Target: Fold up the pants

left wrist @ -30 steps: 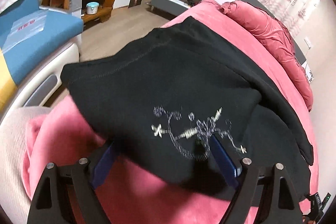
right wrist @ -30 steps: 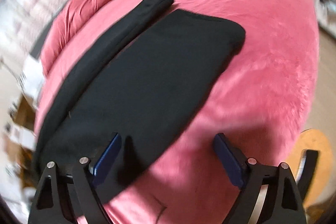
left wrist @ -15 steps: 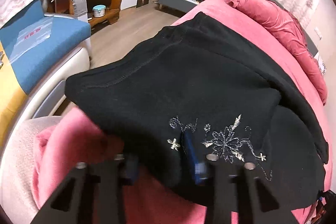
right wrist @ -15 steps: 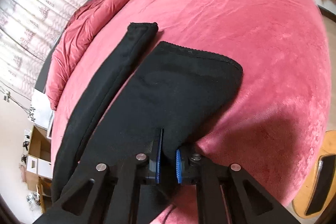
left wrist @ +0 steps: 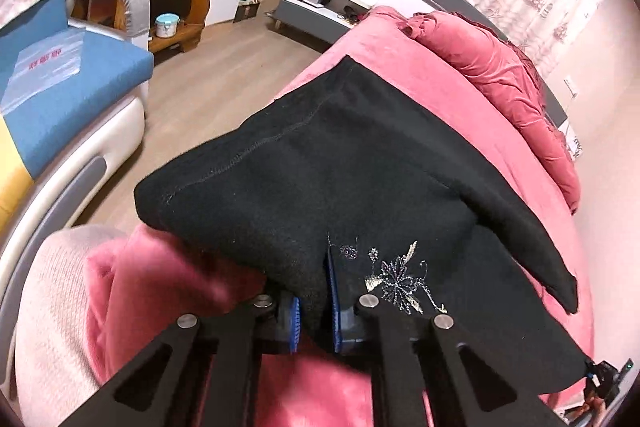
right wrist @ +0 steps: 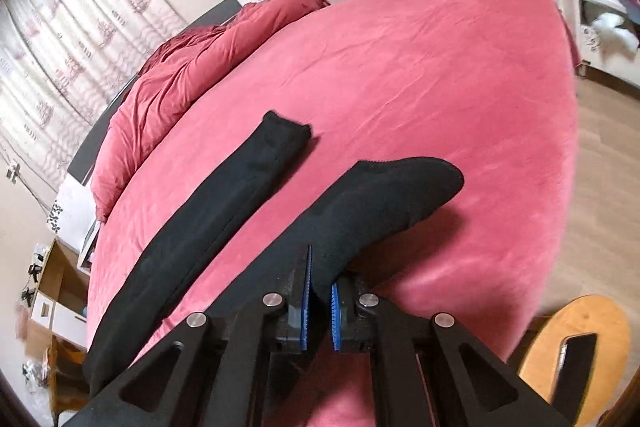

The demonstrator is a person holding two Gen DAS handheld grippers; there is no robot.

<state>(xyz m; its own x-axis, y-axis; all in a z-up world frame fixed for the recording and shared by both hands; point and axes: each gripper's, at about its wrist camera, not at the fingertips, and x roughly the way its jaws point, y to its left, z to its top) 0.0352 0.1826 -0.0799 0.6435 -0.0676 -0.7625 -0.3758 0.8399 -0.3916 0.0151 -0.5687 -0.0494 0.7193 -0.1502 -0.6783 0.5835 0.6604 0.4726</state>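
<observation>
Both of your tools have closed since a second ago, when their blue pads stood wide apart over flat cloth, and now the pants (left wrist: pixel 360 163) are coming up off the bed (right wrist: pixel 420 67). Half a second back the near leg lay flat with its hem squared on the pink cover; now, in the right wrist view, that near leg (right wrist: pixel 384 195) arches clear of the bed and throws a shadow beneath it, while the far leg (right wrist: pixel 224 195) lies stretched out beside it, just apart. That makes sense: you look to be carrying the near leg over onto the far one, so it has to clear the cover first. Up at the waist end, in the left wrist view, the black cloth has risen into a tent near the edge of the bed, with the wooden floor (left wrist: pixel 208 75) and the blue sofa (left wrist: pixel 60 99) beyond. Your left tool (left wrist: pixel 314 307) is pinched on the waist edge just beside the silver embroidered flower (left wrist: pixel 396 279). Your right tool (right wrist: pixel 320 297) is nipped narrowly onto the side edge of that raised leg, pads almost meeting through the fabric.
</observation>
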